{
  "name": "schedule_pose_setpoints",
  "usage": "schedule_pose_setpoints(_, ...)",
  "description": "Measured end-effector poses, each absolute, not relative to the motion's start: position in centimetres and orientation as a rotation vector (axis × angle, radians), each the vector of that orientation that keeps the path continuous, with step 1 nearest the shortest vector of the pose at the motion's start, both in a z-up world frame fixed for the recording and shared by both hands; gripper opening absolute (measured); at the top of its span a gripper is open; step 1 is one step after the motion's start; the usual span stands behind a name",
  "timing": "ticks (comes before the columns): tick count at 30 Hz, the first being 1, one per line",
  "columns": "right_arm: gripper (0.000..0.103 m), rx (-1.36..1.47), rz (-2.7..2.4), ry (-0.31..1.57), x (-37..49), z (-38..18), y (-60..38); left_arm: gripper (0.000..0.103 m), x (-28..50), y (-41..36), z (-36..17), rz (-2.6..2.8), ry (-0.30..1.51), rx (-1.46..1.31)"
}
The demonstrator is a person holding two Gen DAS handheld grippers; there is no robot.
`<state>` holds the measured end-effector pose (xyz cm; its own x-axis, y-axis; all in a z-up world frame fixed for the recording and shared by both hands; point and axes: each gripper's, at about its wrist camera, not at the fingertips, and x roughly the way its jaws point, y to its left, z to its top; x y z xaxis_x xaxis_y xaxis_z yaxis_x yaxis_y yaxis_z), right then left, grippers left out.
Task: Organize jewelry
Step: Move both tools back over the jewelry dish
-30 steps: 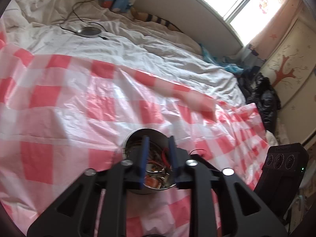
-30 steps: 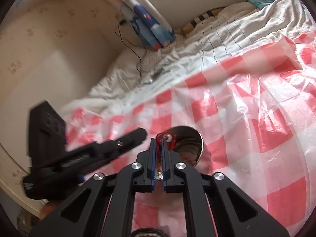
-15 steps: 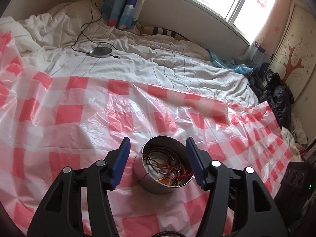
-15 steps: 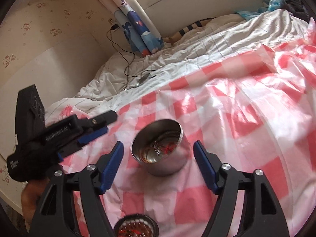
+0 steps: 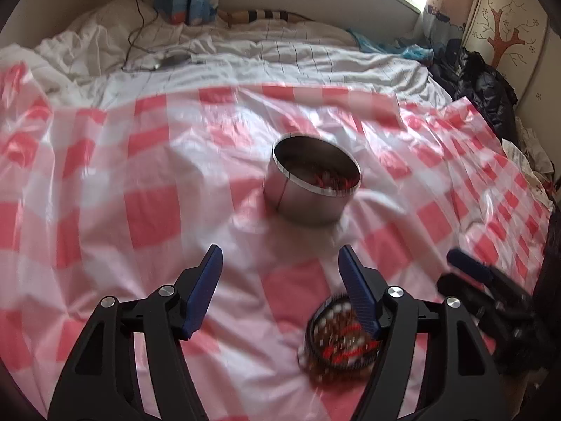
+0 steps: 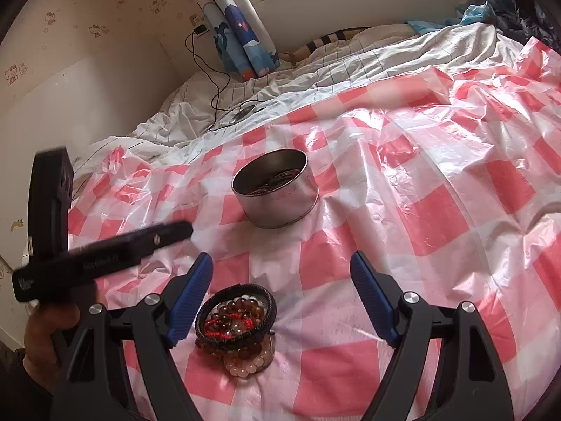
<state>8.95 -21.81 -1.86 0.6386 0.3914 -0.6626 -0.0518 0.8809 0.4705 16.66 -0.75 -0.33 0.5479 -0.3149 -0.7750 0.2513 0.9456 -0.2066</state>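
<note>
The left hand-held gripper (image 5: 280,263) hovers above a bed with its blue-padded fingers (image 5: 207,282) spread wide apart and nothing between them. The right hand-held gripper (image 6: 282,268) hangs over the same spot, its fingers (image 6: 191,298) likewise wide apart and empty.

Just beyond the right hand-held gripper's left finger, a stack of bracelets (image 6: 236,328) lies on the red-and-white checked plastic sheet (image 6: 438,217): amber and pale beads, a black braided band, red cord. In the left wrist view the same stack (image 5: 342,342) appears blurred at near right, partly behind the right-side finger.

Farther out, near the middle of the sheet, a round metal tin (image 6: 277,189) stands upright and open, well apart from the stack, with red-corded jewelry (image 5: 326,179) visible inside.

The sheet covers a rumpled white duvet (image 6: 350,66). On the far left of the duvet a black cable (image 6: 210,80) runs from the wall to a small round device (image 6: 243,114). A blue patterned curtain (image 6: 242,35) hangs below the window.
</note>
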Motion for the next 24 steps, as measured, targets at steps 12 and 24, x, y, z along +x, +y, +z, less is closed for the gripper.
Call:
schedule_pose_setpoints(12, 0.088, 0.427, 0.215, 0.849, 7.4, -1.5, -22.0, 0.066, 15.0, -1.9, -2.4, -0.372, 0.988, -0.047)
schedule_pose_setpoints(24, 0.091, 0.409, 0.205, 0.872, 7.7, -2.1, -21.7, 0.070, 15.0, -2.5, -2.9, -0.363, 0.993, 0.005)
